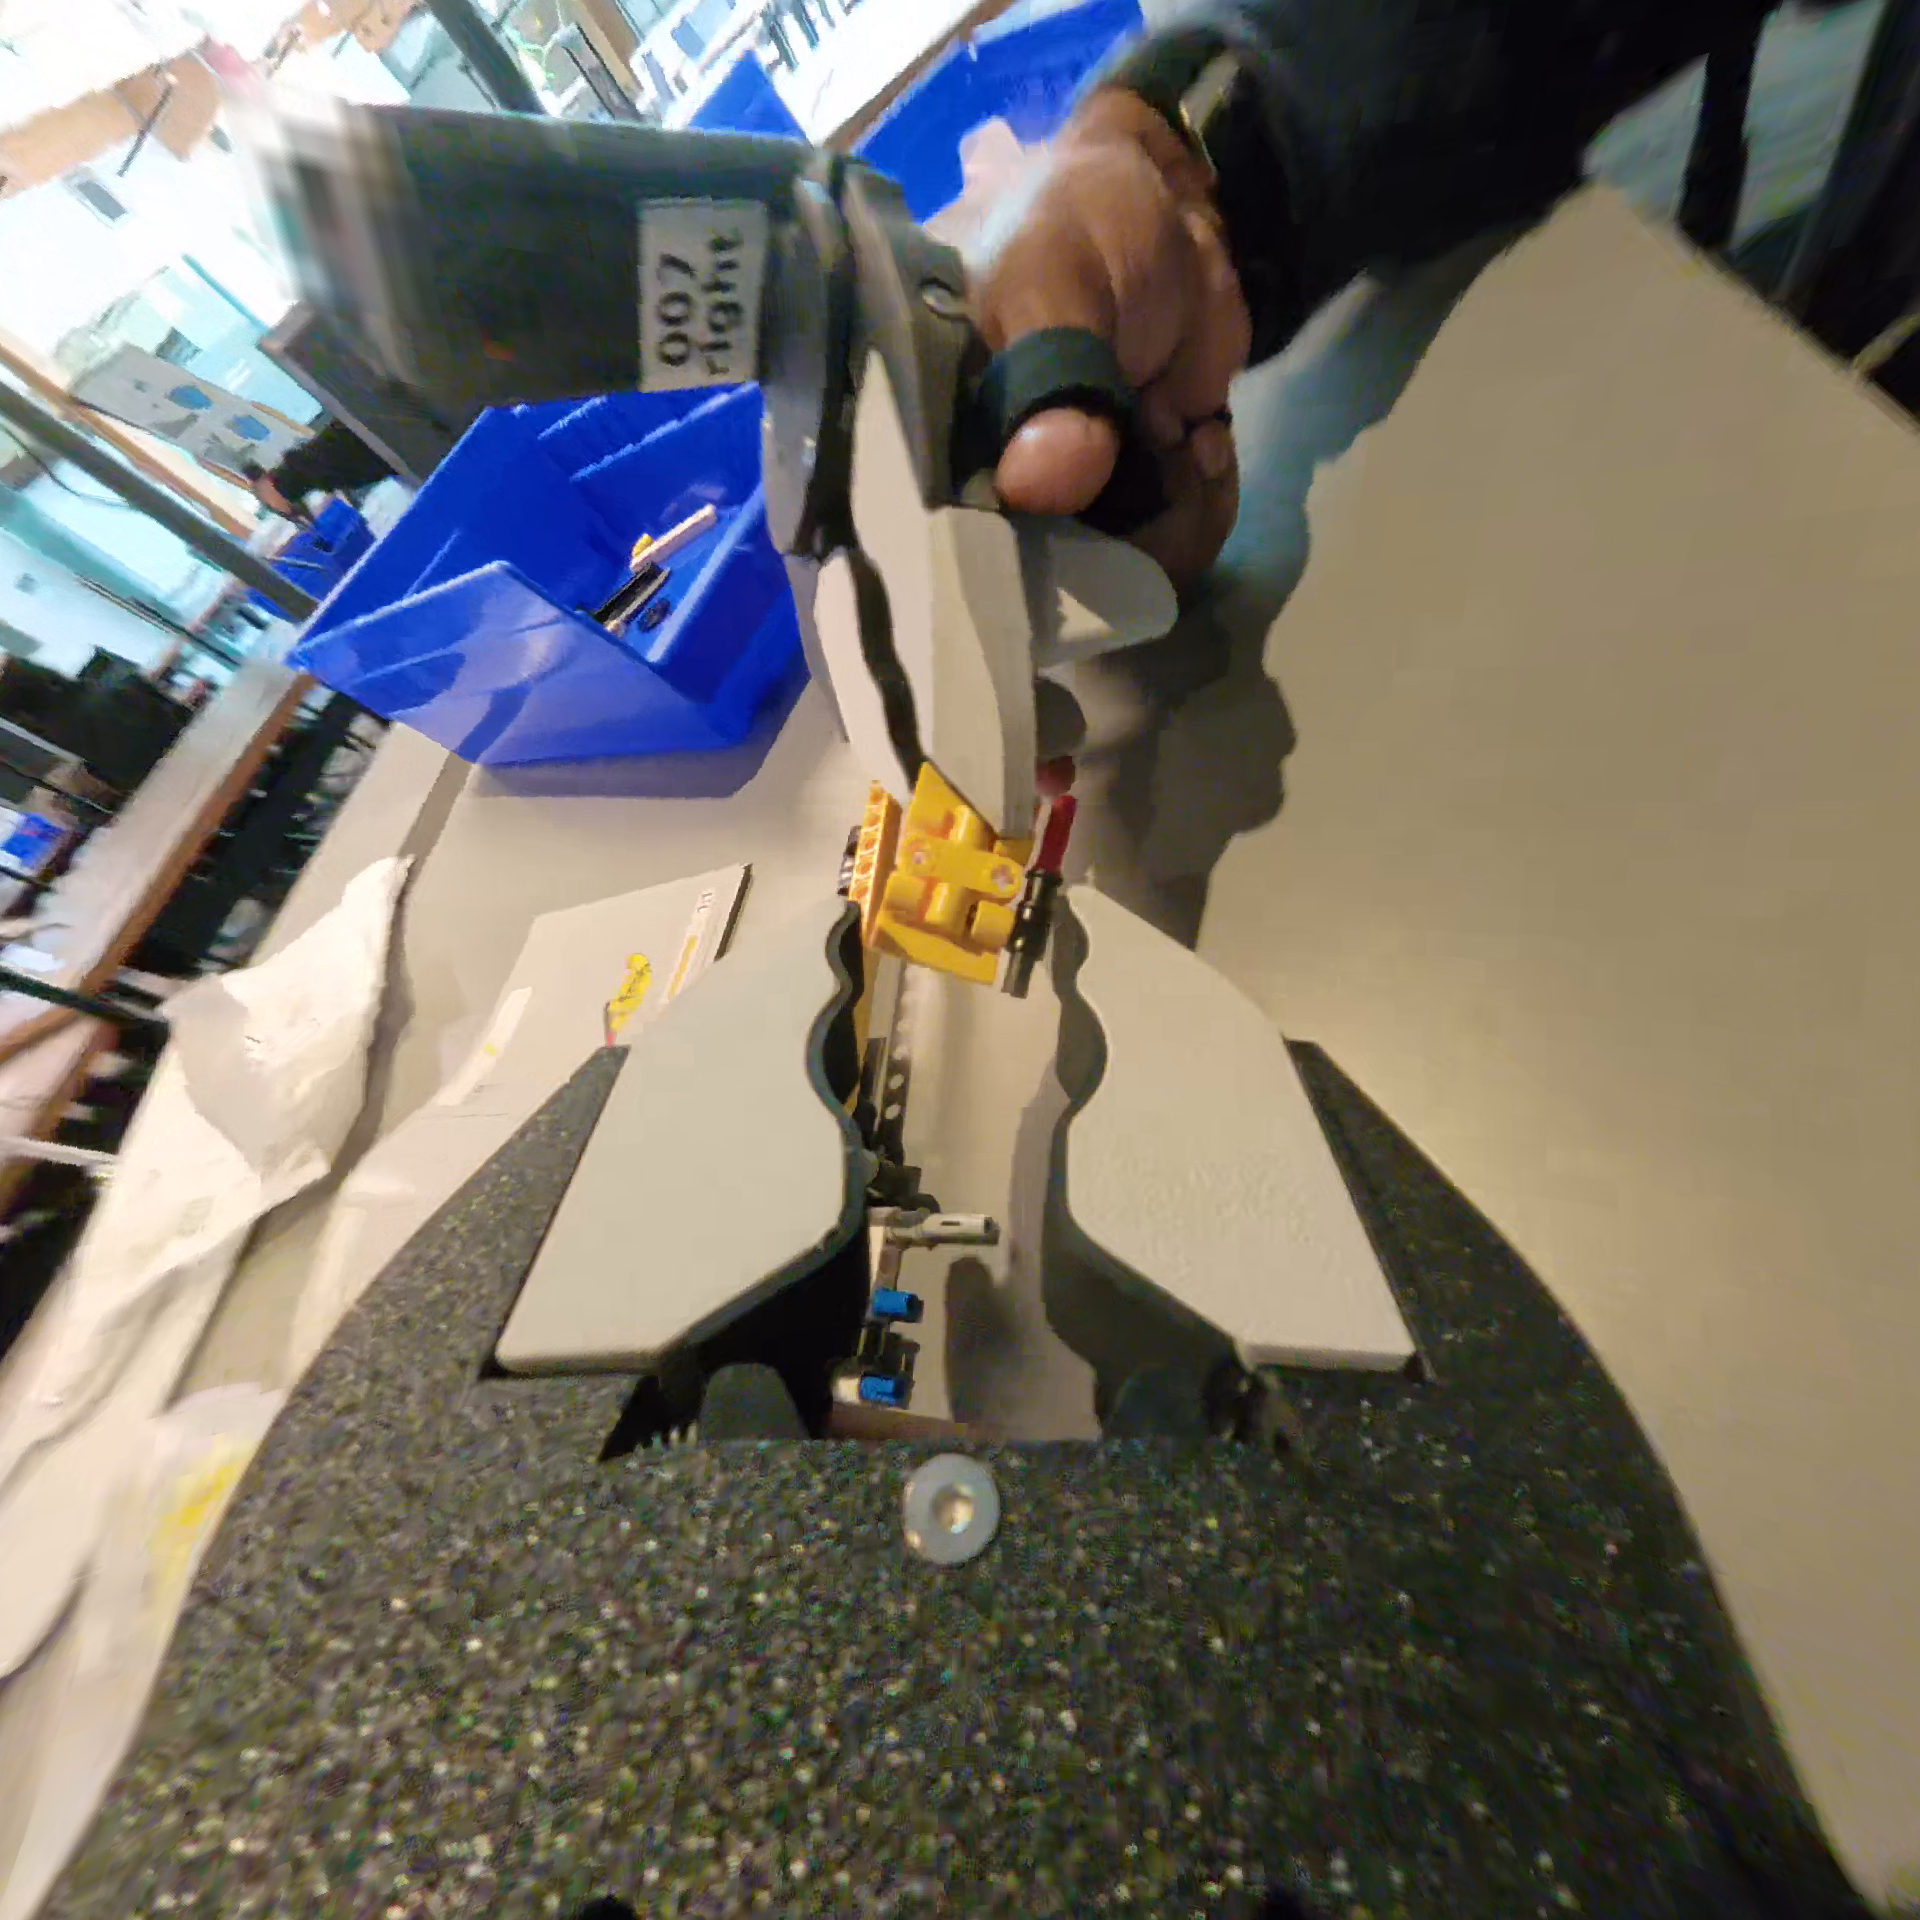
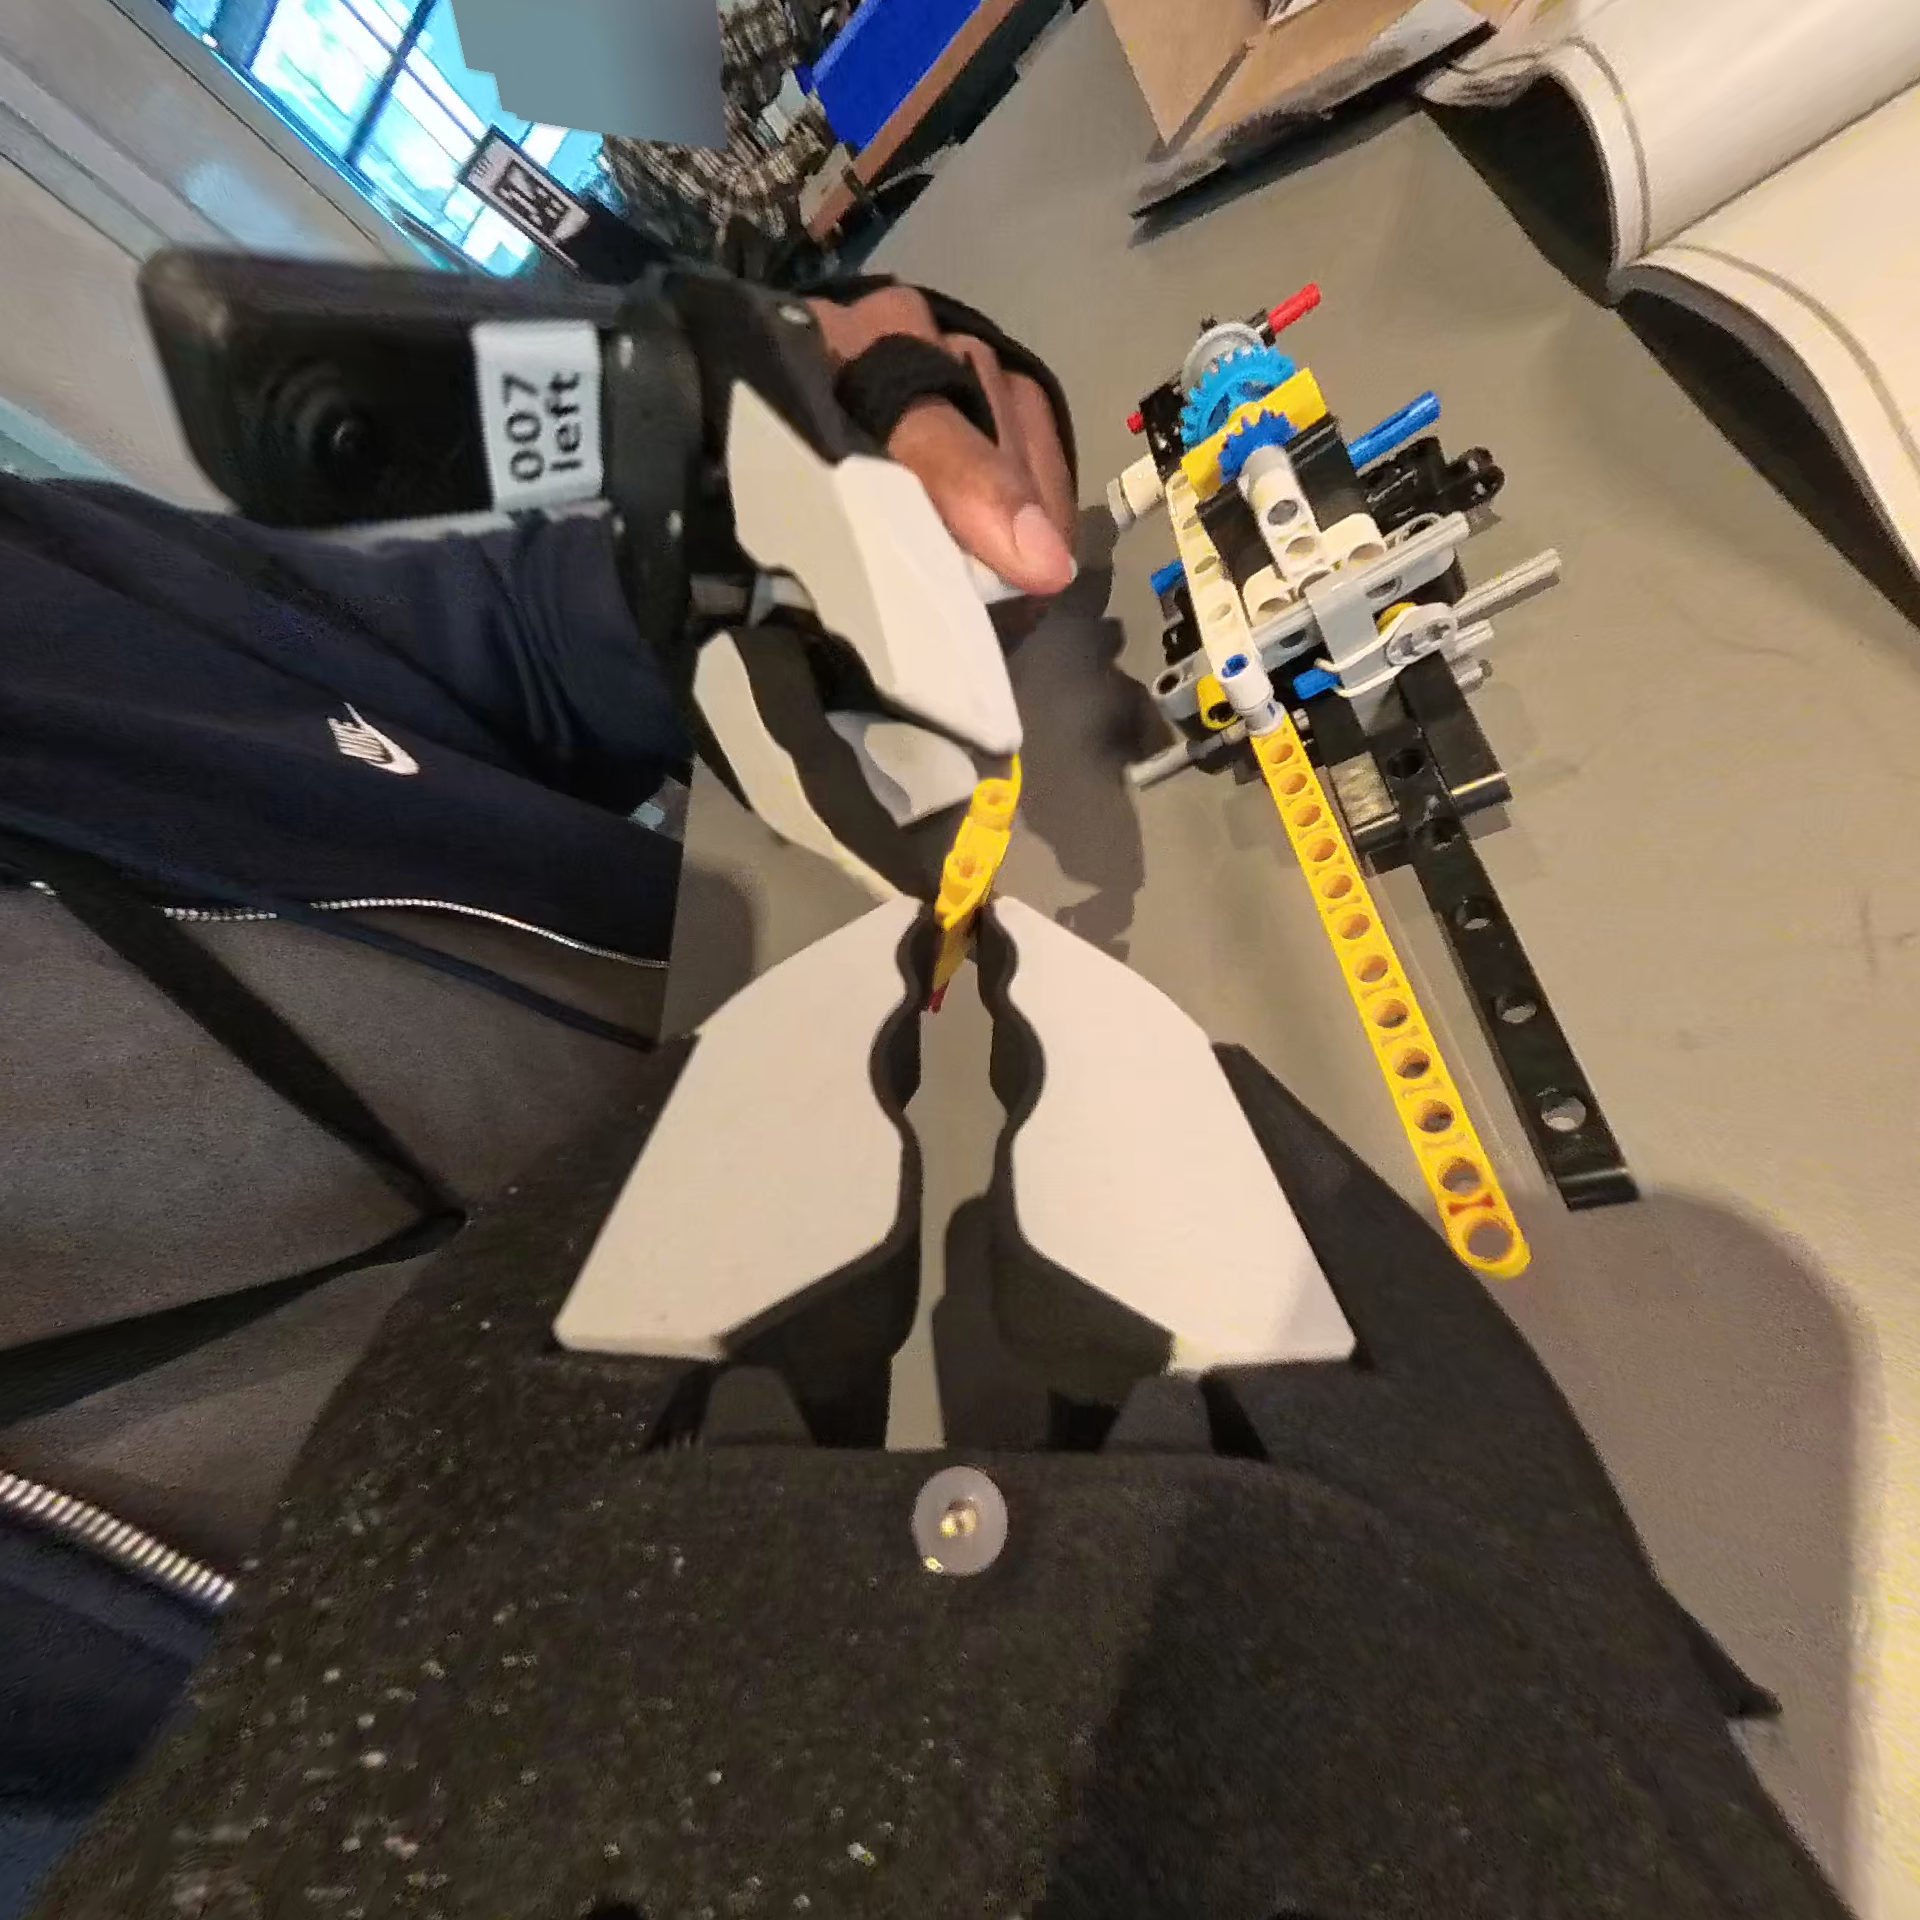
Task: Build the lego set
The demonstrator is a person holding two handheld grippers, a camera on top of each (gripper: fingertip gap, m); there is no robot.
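Observation:
My right gripper point(image 2: 961, 925) is shut on a small yellow lego piece point(image 2: 971, 852) and holds it in the air. In the left wrist view it comes down from above point(image 1: 997, 800) onto the same piece point(image 1: 935, 883), which carries a black pin point(image 1: 1034, 925) and a red axle point(image 1: 1058, 826). My left gripper point(image 1: 956, 925) is open, its tips on either side of the piece; it also shows in the right wrist view point(image 2: 956, 810). The partly built lego model point(image 2: 1340, 582) lies on the grey table, with a long yellow beam point(image 2: 1371, 977) and a black beam point(image 2: 1496, 987).
A blue bin point(image 1: 582, 623) with a few small parts stands behind the grippers. An instruction sheet point(image 1: 623, 956) and crumpled white bags point(image 1: 260, 1039) lie at the left. An open booklet point(image 2: 1766, 208) and cardboard point(image 2: 1299, 83) lie beyond the model. The person's dark jacket point(image 2: 312, 675) is close by. The tips of both grippers are at nearly the same place.

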